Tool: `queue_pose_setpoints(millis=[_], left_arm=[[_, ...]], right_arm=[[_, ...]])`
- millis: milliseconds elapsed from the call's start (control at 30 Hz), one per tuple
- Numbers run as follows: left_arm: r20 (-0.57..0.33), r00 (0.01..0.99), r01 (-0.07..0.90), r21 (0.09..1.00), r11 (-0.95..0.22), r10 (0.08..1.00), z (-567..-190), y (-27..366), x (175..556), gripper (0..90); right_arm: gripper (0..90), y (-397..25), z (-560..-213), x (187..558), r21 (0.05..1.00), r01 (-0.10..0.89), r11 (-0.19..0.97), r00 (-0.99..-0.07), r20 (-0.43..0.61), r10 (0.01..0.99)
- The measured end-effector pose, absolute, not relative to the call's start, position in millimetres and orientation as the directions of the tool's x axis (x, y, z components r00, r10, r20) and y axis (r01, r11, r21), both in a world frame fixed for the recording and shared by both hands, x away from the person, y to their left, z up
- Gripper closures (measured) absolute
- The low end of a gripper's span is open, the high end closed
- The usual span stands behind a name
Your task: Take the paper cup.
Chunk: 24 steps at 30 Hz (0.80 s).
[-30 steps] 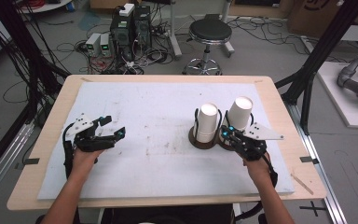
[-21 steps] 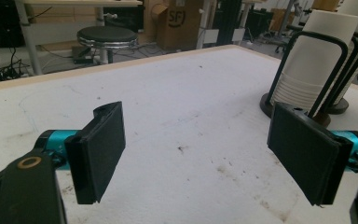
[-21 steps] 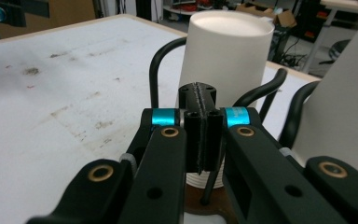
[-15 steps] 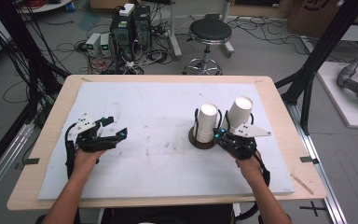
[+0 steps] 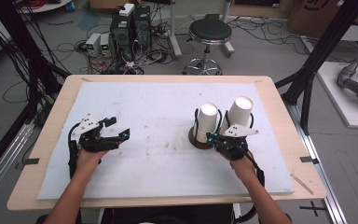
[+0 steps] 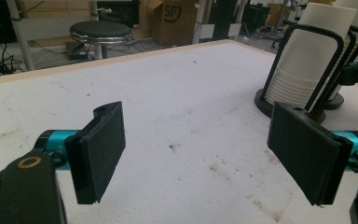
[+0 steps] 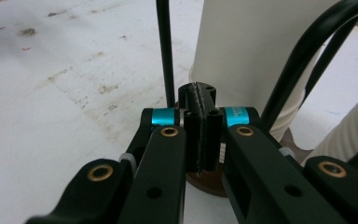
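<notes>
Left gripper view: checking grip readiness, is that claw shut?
No, the left claw stands wide open, with bare white table showing between its two black jaws.

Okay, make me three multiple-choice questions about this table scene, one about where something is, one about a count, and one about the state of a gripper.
1. Where do the cup holders stand?
A. On the table's right half
B. At its left edge
C. On the floor

2. How many cup stacks are there?
A. One
B. Two
C. Four

3. How are the left gripper's jaws?
A. Shut
B. Wide open
C. Clamped on a cup

Answers:
1 A: the cup holders stand just ahead of the right gripper.
2 B: two cup stacks rise side by side.
3 B: the left gripper shows a bare gap between its jaws.
</notes>
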<state>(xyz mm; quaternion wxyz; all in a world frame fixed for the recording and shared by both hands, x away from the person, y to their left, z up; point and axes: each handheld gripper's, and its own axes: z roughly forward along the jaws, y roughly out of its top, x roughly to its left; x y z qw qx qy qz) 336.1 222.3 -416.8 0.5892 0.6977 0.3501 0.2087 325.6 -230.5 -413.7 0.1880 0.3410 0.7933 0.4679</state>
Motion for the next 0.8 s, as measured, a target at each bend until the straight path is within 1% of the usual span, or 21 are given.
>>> queue_pose_setpoints(millis=[267,433,533,800], left_arm=[[-0.123,0.671,0.242,0.969,-0.059,0.731,-416.9,221.1,337.3,19.6],[-0.121,0.672,0.241,0.969,-0.06,0.731,-416.4,218.1,339.4,19.6],[-0.116,0.671,0.239,0.969,-0.066,0.732,-415.9,215.8,341.4,19.6],[-0.098,0.68,0.217,0.973,-0.072,0.727,-404.9,207.3,352.1,19.6]], right_arm=[[90.0,-223.9,-424.8,328.5,0.845,0.402,0.352,-0.686,0.023,0.727],[90.0,-222.0,-426.3,331.3,0.834,0.444,0.328,-0.647,0.045,0.761],[90.0,-218.1,-427.3,331.7,0.821,0.463,0.334,-0.629,0.039,0.777],[90.0,-211.5,-426.2,330.3,0.818,0.481,0.315,-0.604,0.049,0.795]])
